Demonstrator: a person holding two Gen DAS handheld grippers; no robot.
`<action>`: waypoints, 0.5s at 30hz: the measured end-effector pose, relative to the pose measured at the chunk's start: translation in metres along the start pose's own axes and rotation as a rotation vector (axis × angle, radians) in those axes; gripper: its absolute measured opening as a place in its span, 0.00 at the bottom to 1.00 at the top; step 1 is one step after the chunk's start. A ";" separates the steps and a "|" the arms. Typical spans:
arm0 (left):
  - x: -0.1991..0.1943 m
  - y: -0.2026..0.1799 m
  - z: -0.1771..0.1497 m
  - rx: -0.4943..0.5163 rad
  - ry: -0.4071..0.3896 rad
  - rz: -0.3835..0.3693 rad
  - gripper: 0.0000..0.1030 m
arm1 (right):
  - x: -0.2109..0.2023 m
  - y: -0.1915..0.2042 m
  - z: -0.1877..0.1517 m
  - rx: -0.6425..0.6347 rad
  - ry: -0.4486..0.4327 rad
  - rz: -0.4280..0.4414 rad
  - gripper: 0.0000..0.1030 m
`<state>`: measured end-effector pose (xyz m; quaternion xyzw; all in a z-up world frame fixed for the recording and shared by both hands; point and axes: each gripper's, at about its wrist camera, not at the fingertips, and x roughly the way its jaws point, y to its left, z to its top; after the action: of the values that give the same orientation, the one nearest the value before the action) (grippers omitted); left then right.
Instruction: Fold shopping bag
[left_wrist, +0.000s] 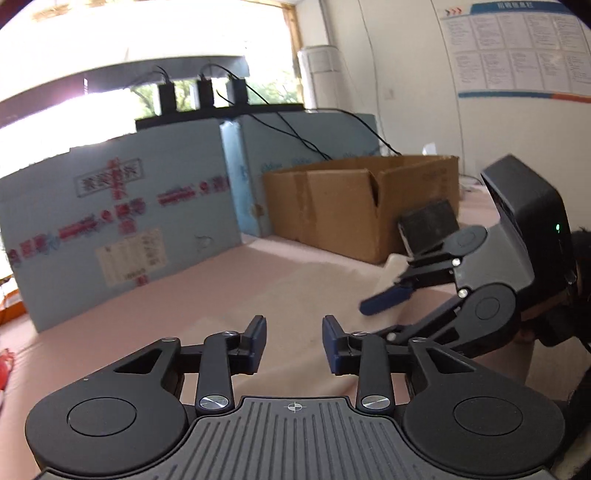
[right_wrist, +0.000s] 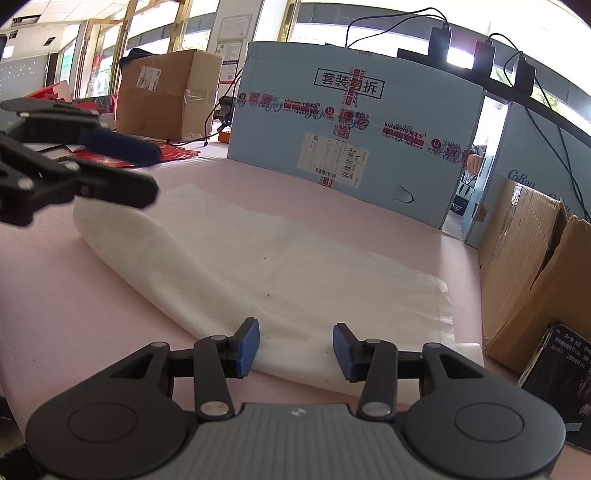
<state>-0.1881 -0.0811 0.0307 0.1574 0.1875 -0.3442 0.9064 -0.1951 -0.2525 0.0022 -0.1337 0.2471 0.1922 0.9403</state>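
The white shopping bag (right_wrist: 266, 266) lies flat on the pink table, folded over along its near-left edge. In the left wrist view only a pale strip of the bag (left_wrist: 321, 269) shows. My right gripper (right_wrist: 295, 349) is open and empty, just above the bag's near edge. It also shows at the right of the left wrist view (left_wrist: 384, 317), open. My left gripper (left_wrist: 294, 343) is open and empty above the table. In the right wrist view it (right_wrist: 147, 173) hovers above the bag's far left corner.
A large light-blue box (right_wrist: 351, 136) stands upright behind the bag. An open brown carton (left_wrist: 362, 199) sits at the right, with a dark booklet (right_wrist: 561, 380) leaning by it. Red paper items (right_wrist: 173, 151) lie at the far left. The pink table (right_wrist: 55, 277) extends left.
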 end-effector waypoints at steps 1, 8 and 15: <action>0.010 -0.001 -0.003 0.002 0.050 0.010 0.22 | 0.000 0.000 0.000 0.000 -0.002 -0.001 0.46; 0.010 0.033 -0.026 -0.188 0.139 0.057 0.25 | 0.002 -0.014 -0.001 0.091 0.009 0.016 0.53; -0.007 0.052 -0.044 -0.260 0.117 0.110 0.26 | -0.010 -0.057 -0.018 0.256 0.045 -0.084 0.54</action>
<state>-0.1679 -0.0216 0.0031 0.0684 0.2740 -0.2572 0.9242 -0.1863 -0.3126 0.0012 -0.0274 0.2848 0.1168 0.9510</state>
